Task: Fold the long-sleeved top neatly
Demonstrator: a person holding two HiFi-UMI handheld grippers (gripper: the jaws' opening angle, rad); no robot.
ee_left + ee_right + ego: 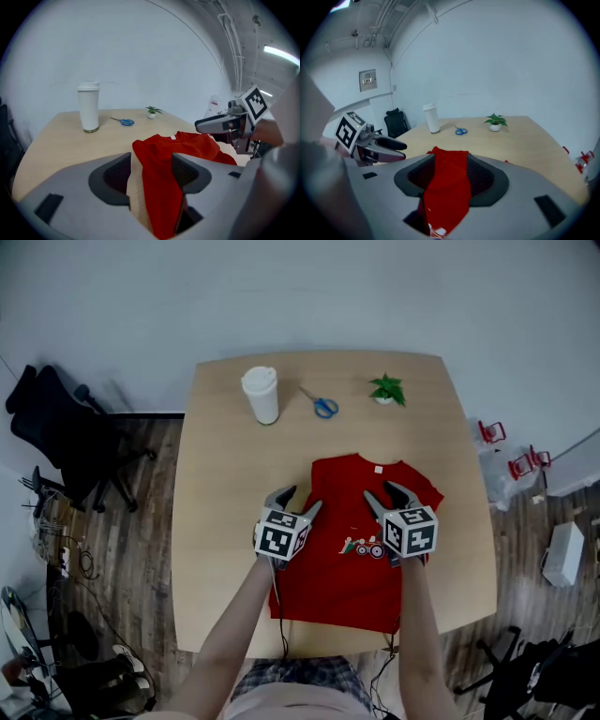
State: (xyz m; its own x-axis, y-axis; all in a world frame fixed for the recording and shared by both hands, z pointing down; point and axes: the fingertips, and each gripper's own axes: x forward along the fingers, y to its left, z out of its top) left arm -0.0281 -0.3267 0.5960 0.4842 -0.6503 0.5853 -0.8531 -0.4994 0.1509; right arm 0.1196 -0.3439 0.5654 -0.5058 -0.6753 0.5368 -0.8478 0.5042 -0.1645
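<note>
Judged to be between folds: left claw (300, 500) and right claw (386, 493) both held spread, clamped on nothing, with the red top (342, 573) flat on the table (220, 549) directly beneath and showing between the jaws. Likely needed next: a fresh pinch at the hem behind the claws, then a carry toward the collar ahead. Noted well ahead: cup (262, 395), scissors (322, 405), plant (386, 389), all apart from the cloth; no obstruction seen.

Grey left gripper (300, 500), right gripper (379, 489); black-white marker cubes (281, 535); plaid garment (300, 673).
</note>
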